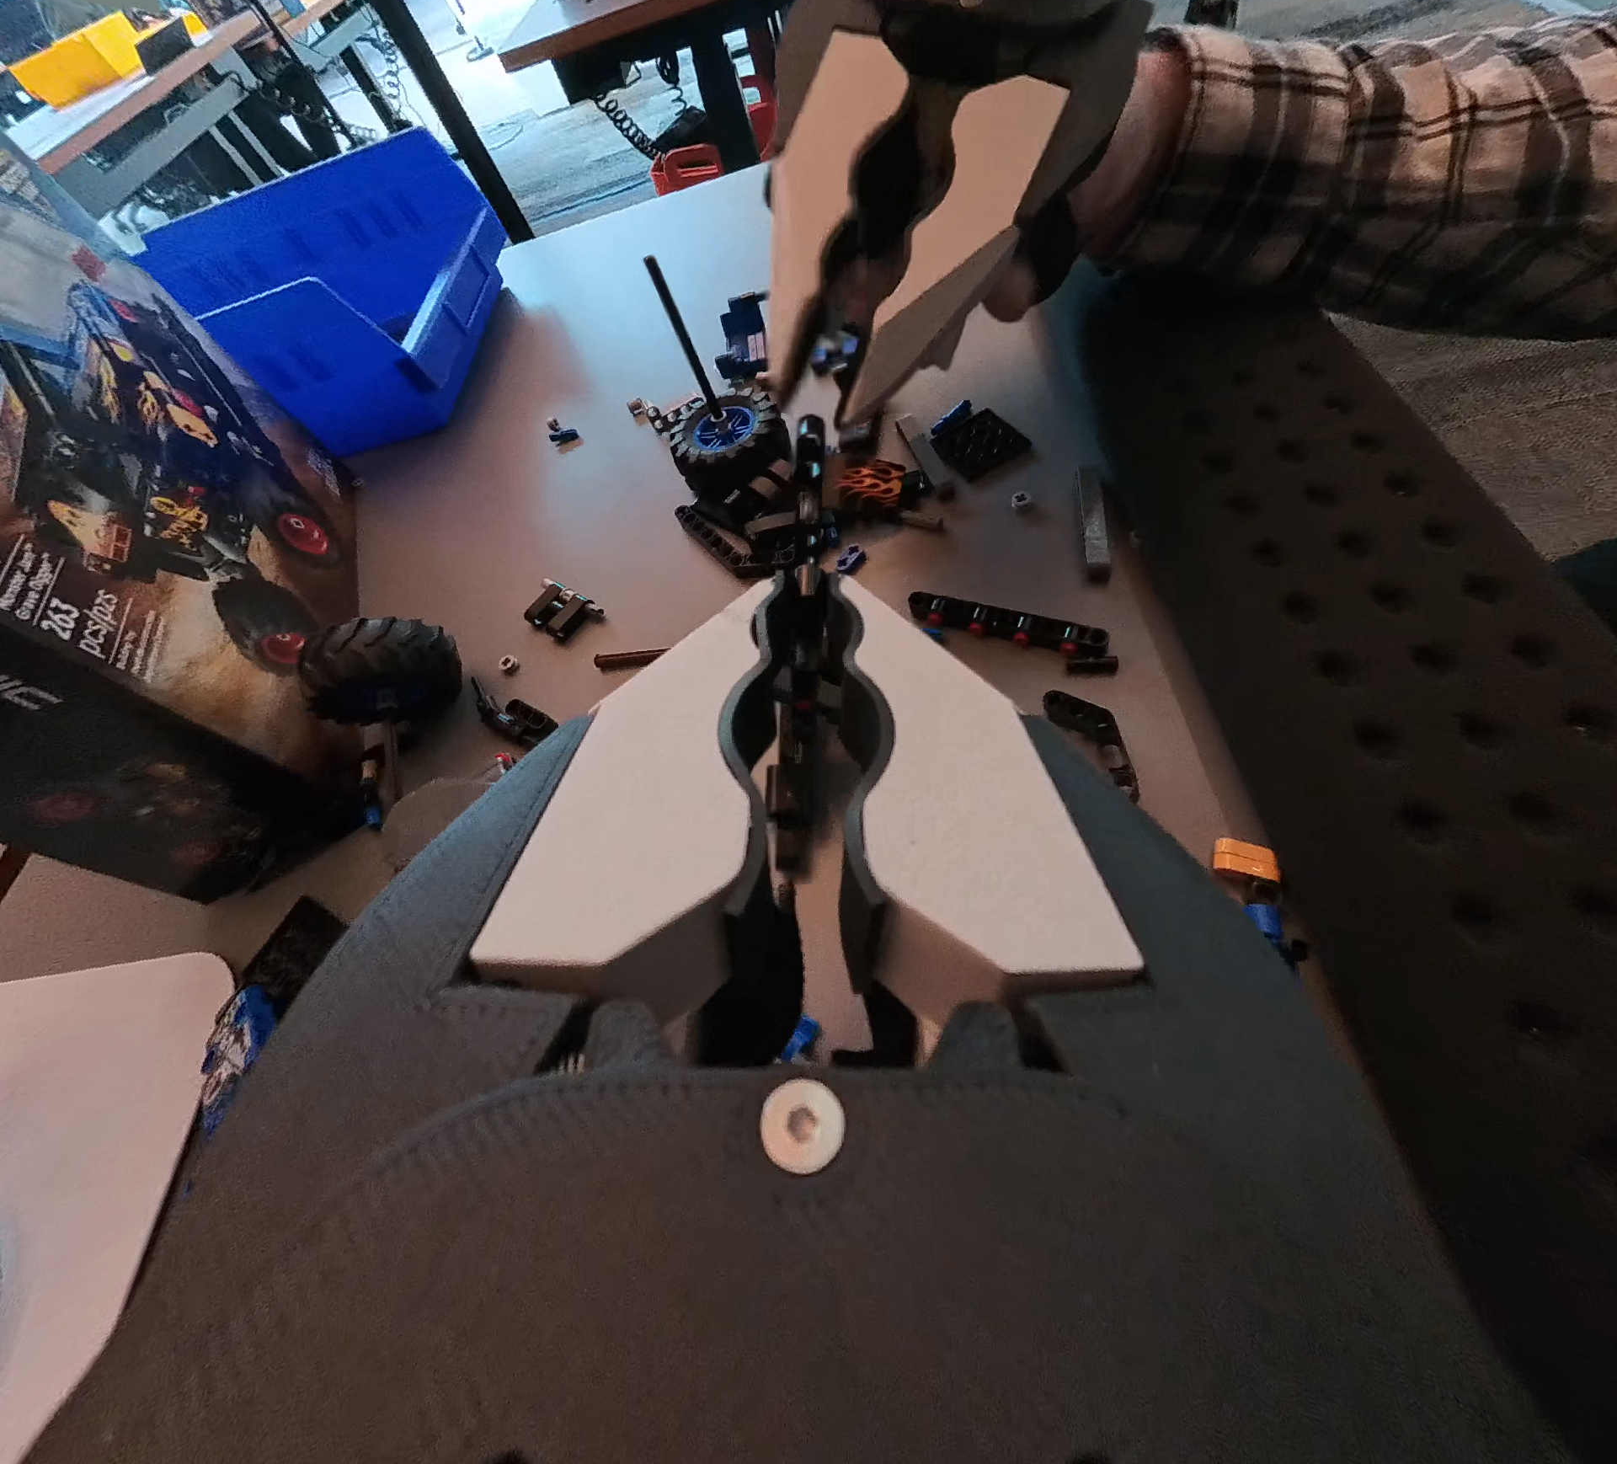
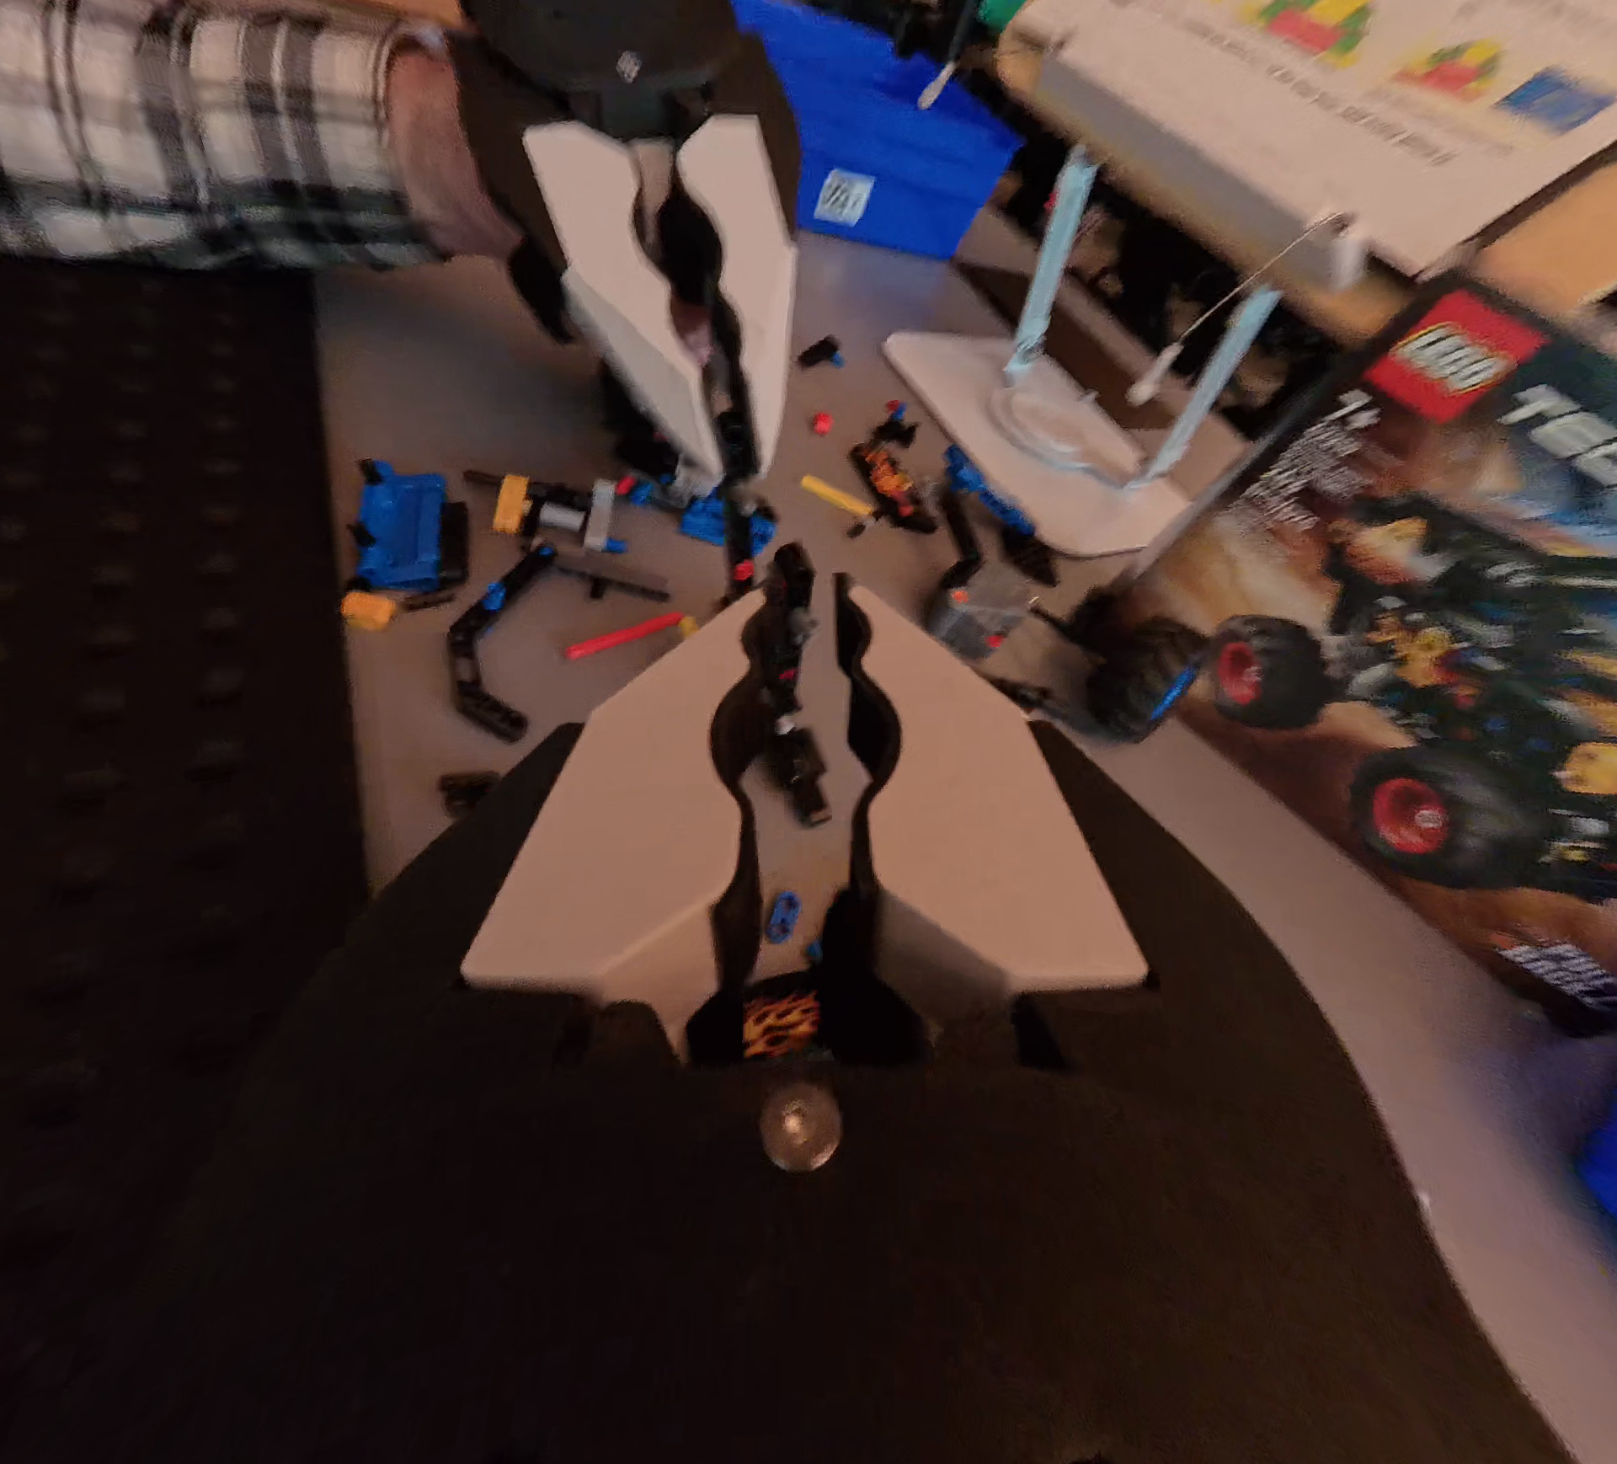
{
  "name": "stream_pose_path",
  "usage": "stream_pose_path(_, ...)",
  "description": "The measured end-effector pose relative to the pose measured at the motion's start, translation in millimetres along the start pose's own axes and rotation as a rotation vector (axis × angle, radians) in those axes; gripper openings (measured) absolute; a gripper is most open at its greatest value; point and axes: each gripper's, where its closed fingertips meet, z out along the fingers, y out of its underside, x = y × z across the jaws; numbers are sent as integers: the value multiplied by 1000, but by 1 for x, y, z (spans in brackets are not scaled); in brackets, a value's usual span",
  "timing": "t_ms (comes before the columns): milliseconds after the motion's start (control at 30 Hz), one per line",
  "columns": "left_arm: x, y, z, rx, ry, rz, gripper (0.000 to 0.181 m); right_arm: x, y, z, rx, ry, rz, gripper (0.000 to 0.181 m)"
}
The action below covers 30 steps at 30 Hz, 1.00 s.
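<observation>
L gripper (image 1: pixel 801 591): fingers nearly shut, pinching long black brick beam assembly (image 1: pixel 803 512) at tips. R gripper (image 2: pixel 809 591): fingers narrowly apart, black pinned brick piece (image 2: pixel 787 687) between them; grip vs. mere overlap – can't tell, view blurred. Both over grey worktop (image 1: pixel 437 529) w/ loose parts: blue-hubbed black tyre on axle (image 1: pixel 726 433), flame-print black panel (image 1: pixel 871 486). Blue plastic bin (image 1: pixel 350 302) behind, printed truck box (image 1: pixel 149 459) at L.

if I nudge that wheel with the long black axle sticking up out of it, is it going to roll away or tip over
Probably neither easily. The wheel lies on its side among other parts, so it should slide rather than roll. Its knobby tyre looks grippy, so it may drag against the table. The tall axle gives leverage: pushed high up, it could tilt the wheel; pushed at the tyre, it likely stays flat.
</observation>
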Motion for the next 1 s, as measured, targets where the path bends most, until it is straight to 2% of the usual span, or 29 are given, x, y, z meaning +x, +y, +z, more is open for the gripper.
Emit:
stream_pose_path(67, 1, -1, 1, 2, 1, 7, 4, 5, -5, -3, 42, 19, 22, 19)
stream_pose_path(133, 2, -1, 3, 4, 8, 7, 4, 7, 3, 0, 2, 26, 29, 33)
stream_pose_path(233, 1, 0, 3, 3, 6, 6, 5, 3, 13, 9, -57, 24, 17, 39)
stream_pose_path(367, -3, 7, 1, -31, -10, 14, 9, 3, 20, 14, -101, 41, -28, 35)
stream_pose_path(567, 2, 17, 3, -94, 4, 37, 16, -11, 31, 23, -171, -7, -75, 6)
stream_pose_path(667, 5, 29, 12, -151, 3, 54, 21, -13, 28, 29, -165, 2, -65, 5)
stream_pose_path(733, 5, 32, 18, -156, 5, 44, 11, -14, 35, 31, -191, -6, -52, 7)
stream_pose_path(800, 4, 32, 21, -144, 2, 26, 11, -11, 39, 32, -208, -7, -18, 11)
stream_pose_path(900, 1, 30, 22, -131, -2, -4, 10, -13, 37, 37, -194, -21, 4, 30)
stream_pose_path(1000, 4, 31, 23, -134, 12, -2, 11, -10, 49, 43, -272, 7, -74, 11)
